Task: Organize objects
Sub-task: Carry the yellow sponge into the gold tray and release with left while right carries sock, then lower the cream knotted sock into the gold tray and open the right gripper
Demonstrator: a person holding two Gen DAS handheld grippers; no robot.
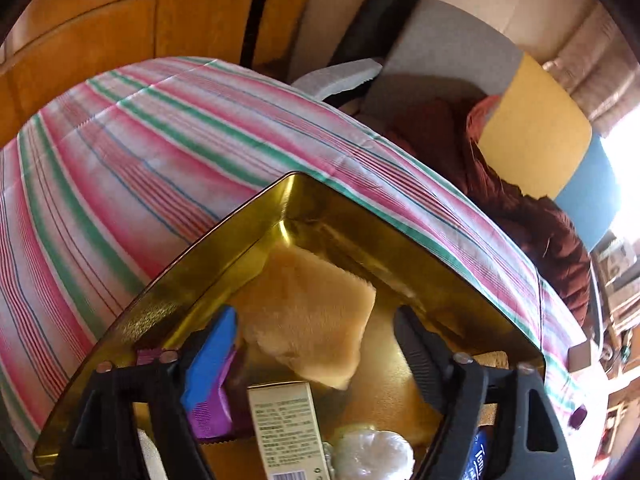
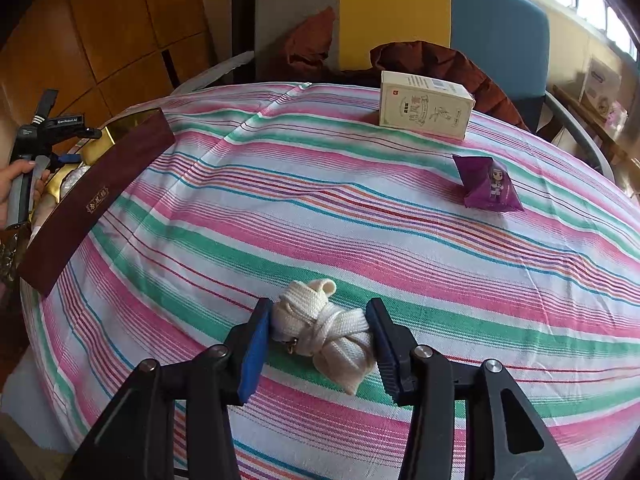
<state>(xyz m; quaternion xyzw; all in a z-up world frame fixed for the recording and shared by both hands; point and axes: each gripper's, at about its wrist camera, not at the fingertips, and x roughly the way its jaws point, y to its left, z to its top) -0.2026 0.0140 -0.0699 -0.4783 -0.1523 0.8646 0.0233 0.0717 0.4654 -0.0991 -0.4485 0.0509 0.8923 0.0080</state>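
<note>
My left gripper (image 1: 316,344) is open and hovers inside a gold tin box (image 1: 224,236). Under it lie a tan sponge (image 1: 316,312), a purple comb (image 1: 216,404), a cream carton (image 1: 288,428) and a white wrapped ball (image 1: 372,456). In the right wrist view my right gripper (image 2: 320,340) is closed around a knotted white strap bundle (image 2: 324,332) that rests on the striped cloth (image 2: 360,220). A cream box (image 2: 426,105) and a purple packet (image 2: 490,186) sit farther back. The tin (image 2: 96,192), maroon outside, is at the left.
The striped cloth (image 1: 140,152) covers the round table. A grey, yellow and blue chair (image 2: 400,16) with brown clothing (image 2: 440,60) stands behind it. Wooden panels (image 2: 100,32) are at the back left. A hand (image 2: 16,184) holds the left gripper.
</note>
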